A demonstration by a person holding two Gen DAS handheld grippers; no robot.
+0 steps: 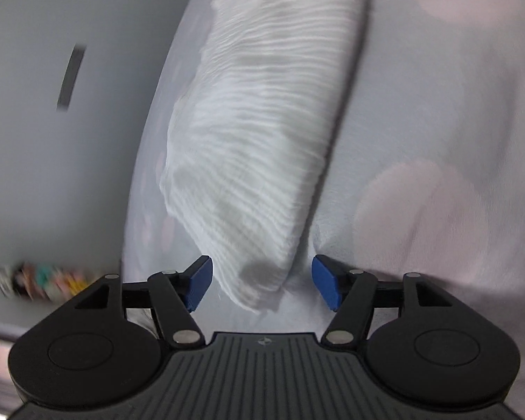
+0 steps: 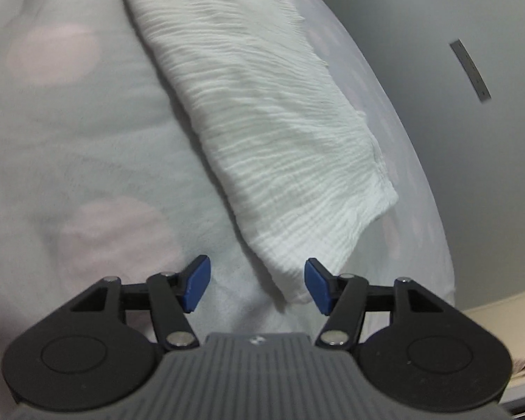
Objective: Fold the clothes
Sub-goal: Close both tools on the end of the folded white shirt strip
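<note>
A folded white crinkled cloth (image 1: 259, 133) lies on a pale spotted blanket (image 1: 420, 140). Only the left view shows blurred colourful clutter (image 1: 42, 281). The left gripper (image 1: 260, 285) and right gripper (image 2: 257, 285) are both spread, a cloth corner loose between their pads.

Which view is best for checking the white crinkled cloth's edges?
Right wrist view: the white cloth is sharp there, with its frayed side edge and near corner clear. The left wrist view shows the same cloth blurred, its edges smeared, though its near corner sits between the open fingers.
</note>
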